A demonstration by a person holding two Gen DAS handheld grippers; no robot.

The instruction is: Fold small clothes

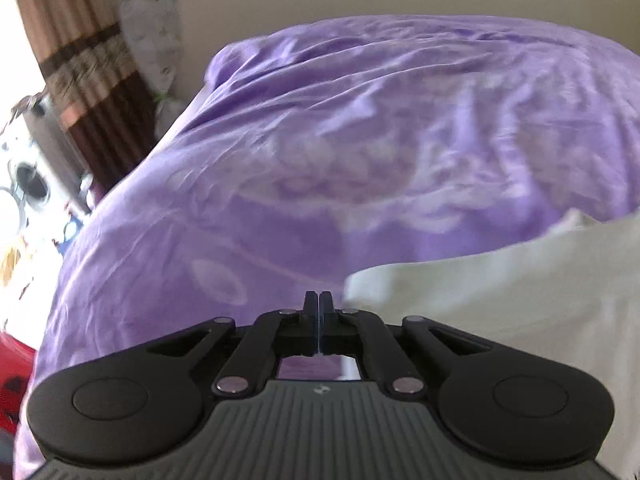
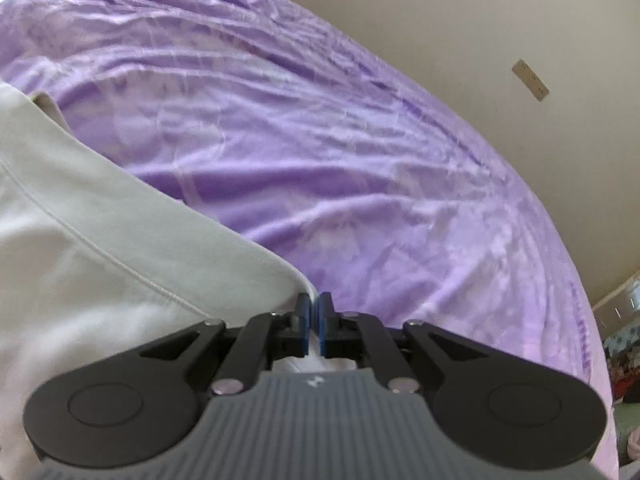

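A white garment (image 2: 92,224) lies on a purple bedsheet (image 2: 320,140). In the right wrist view it fills the lower left, with a stitched seam running across it. My right gripper (image 2: 314,312) stands at its right edge, jaws nearly together with white cloth showing between them. In the left wrist view the same garment (image 1: 520,292) lies at the lower right on the sheet (image 1: 360,140). My left gripper (image 1: 318,312) is shut with nothing between its jaws, just left of the garment's edge, over bare sheet.
The wrinkled purple sheet covers the bed. A beige wall (image 2: 480,40) stands behind it. A brown striped curtain (image 1: 88,60) and clutter (image 1: 28,184) are at the left past the bed's edge. A red object (image 1: 16,380) sits low at the left.
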